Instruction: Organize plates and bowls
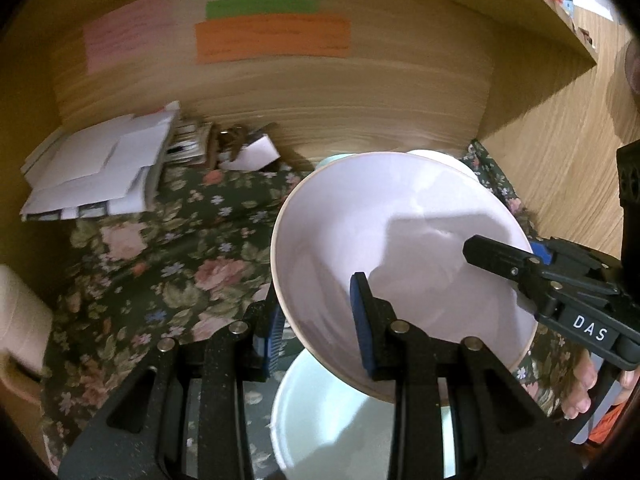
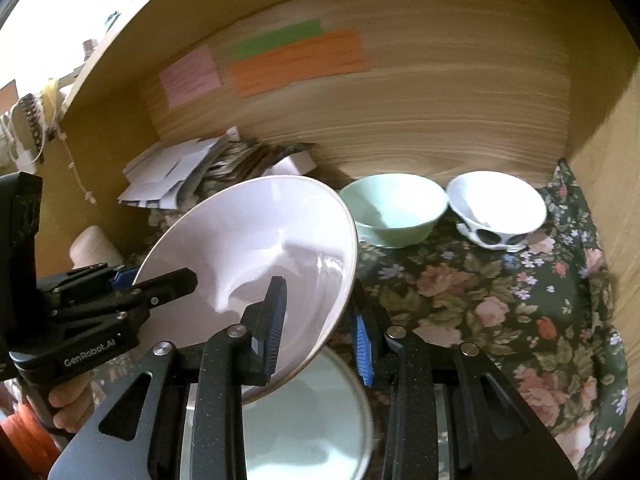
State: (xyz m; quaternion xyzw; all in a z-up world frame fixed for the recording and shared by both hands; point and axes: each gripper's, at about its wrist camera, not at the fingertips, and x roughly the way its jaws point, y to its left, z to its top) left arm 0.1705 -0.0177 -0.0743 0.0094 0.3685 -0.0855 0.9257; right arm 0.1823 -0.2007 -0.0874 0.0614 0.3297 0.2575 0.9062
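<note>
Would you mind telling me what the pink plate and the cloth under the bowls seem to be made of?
The pink plate looks like glazed ceramic: glossy, with light reflections and a bare tan rim edge, though melamine cannot be ruled out. The cloth appears to be woven fabric, matte, printed with roses on dark green and wrinkled near the wall.

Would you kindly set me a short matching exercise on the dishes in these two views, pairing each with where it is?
Things:
1. pale pink plate
2. pale green plate
3. green bowl
4. white bowl

Places:
A. at the back, nearest the right-hand wall
B. flat on the floral cloth, below the lifted dish
C. tilted in the air, its rim clamped by the left gripper and the right gripper
D. at the back, just left of the other bowl

Pairs: 1-C, 2-B, 3-D, 4-A
</note>
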